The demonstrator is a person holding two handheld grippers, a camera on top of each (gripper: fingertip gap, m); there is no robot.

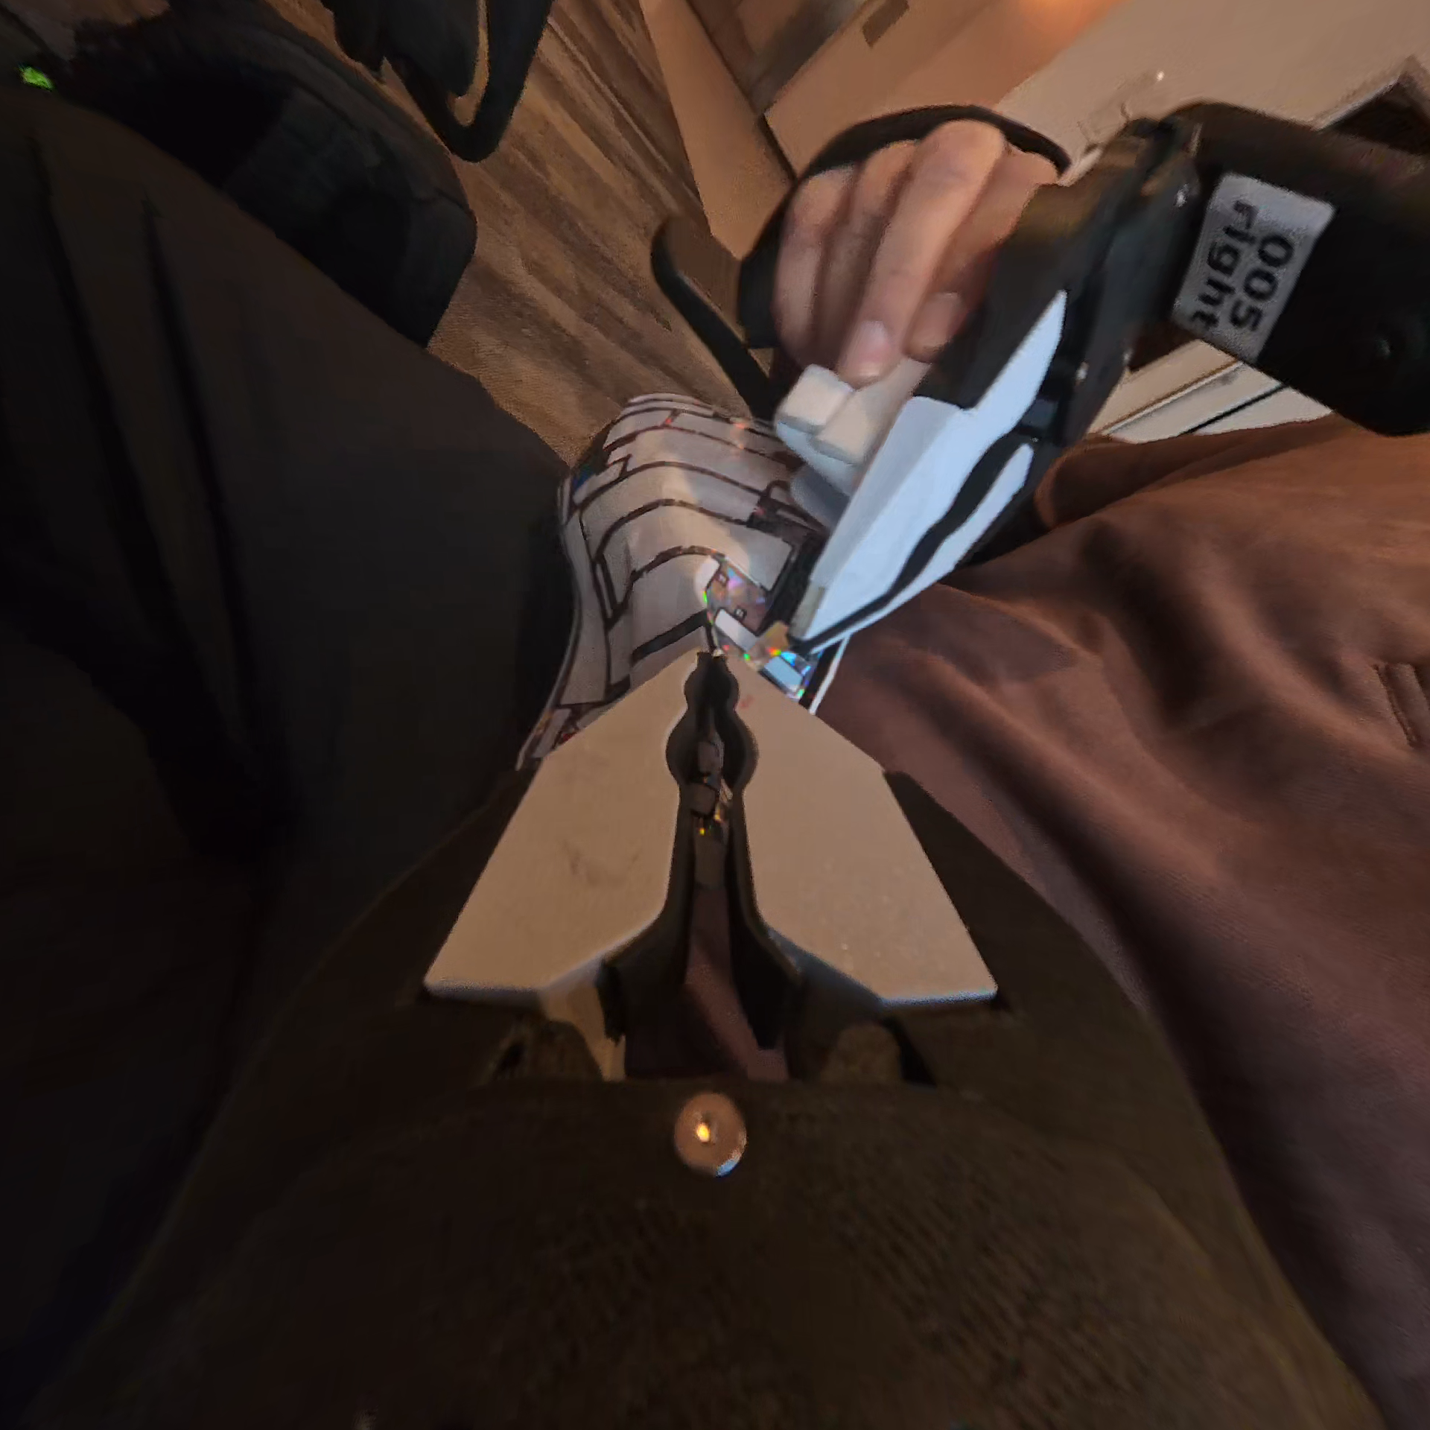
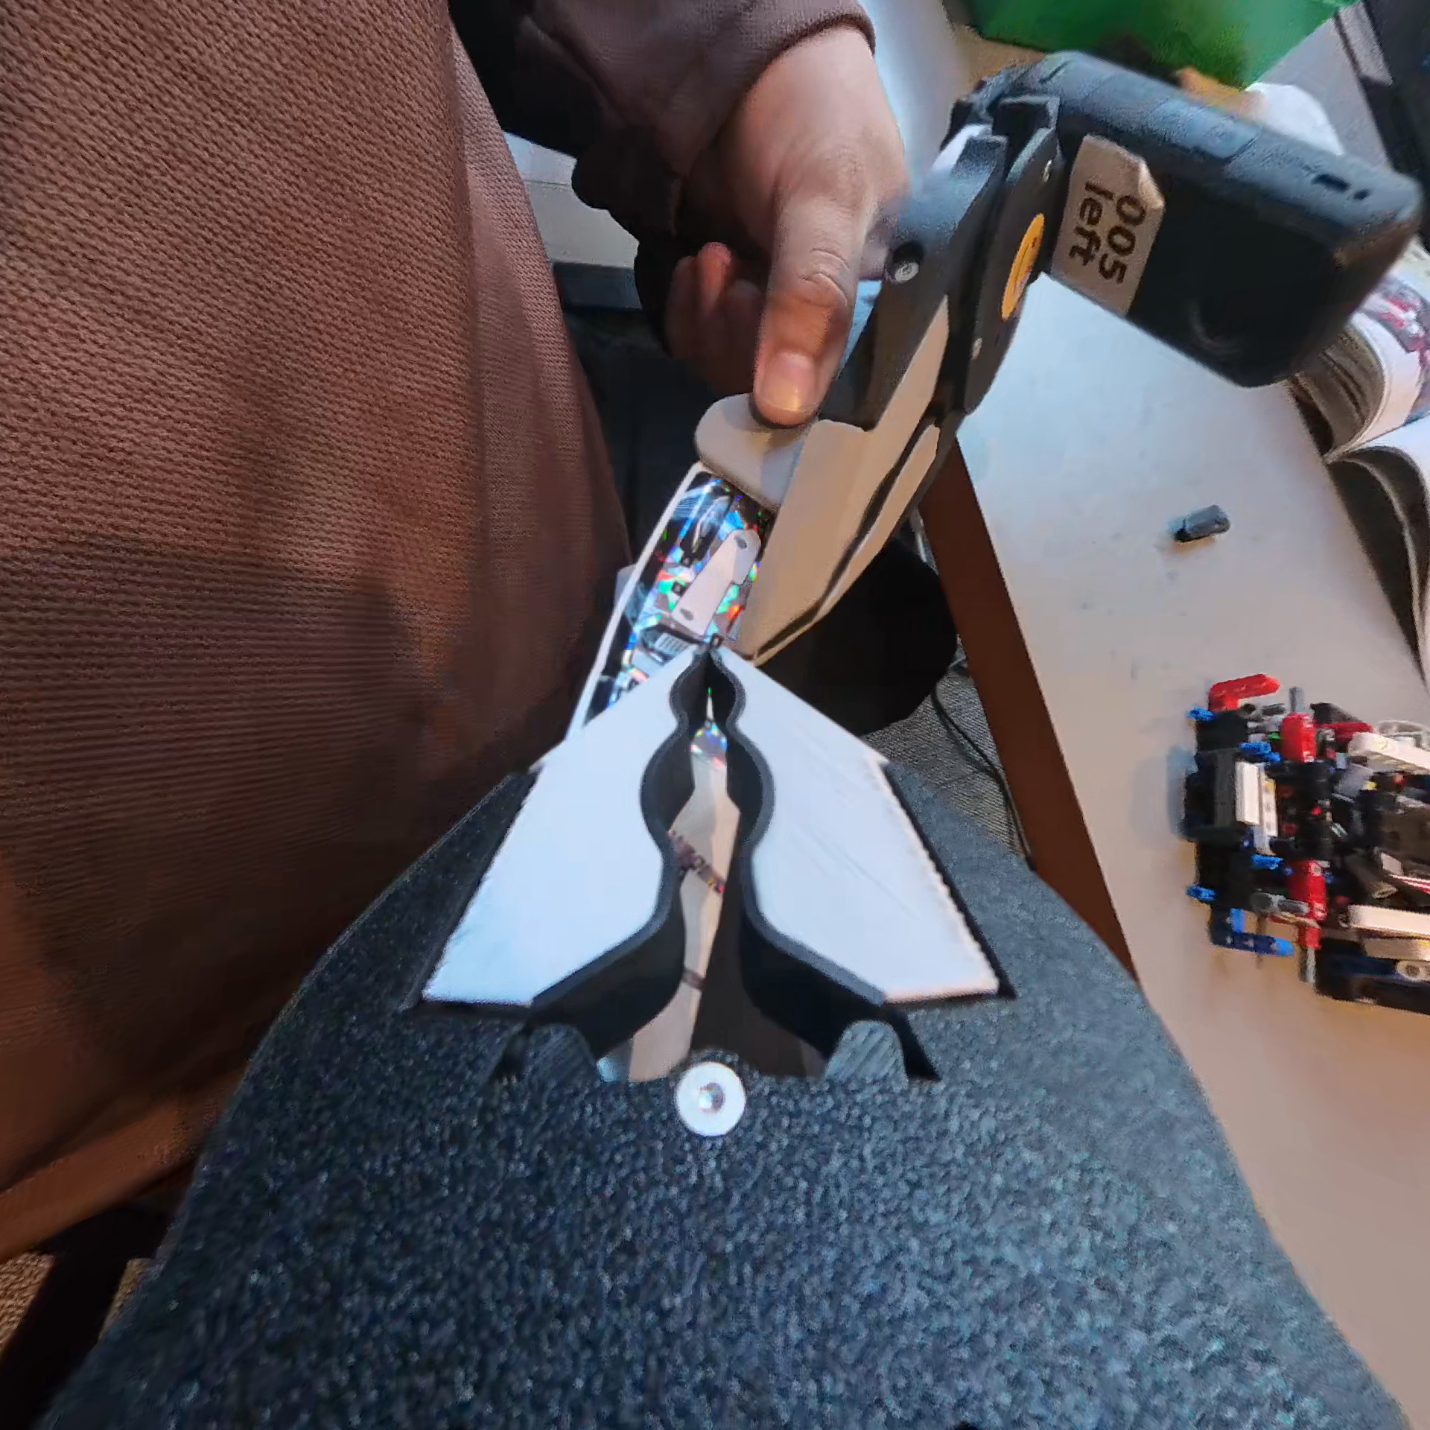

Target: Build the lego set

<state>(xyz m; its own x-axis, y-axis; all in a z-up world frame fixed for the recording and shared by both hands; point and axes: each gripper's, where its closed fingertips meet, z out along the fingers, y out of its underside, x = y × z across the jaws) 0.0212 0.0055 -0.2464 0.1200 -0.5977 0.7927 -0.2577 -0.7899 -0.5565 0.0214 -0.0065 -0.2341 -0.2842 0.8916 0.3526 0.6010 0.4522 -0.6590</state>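
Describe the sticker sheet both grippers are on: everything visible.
The sticker sheet is a thin, flexible sheet, white with black-outlined decal shapes and holographic rainbow patches. It is bowed, held off the table in front of the person's brown top. The left gripper and the right gripper are both shut on one edge, tips almost meeting, as if peeling a decal. Part of the sheet shows through the gap between the right gripper's fingers. Nothing else touches it.

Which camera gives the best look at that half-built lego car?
The right wrist view: the lego car sits in plain sight on the white table, showing black, red, blue and white parts, though cut off at the frame's edge. The left wrist view shows none of it, only both tools pinching a shiny sticker sheet.
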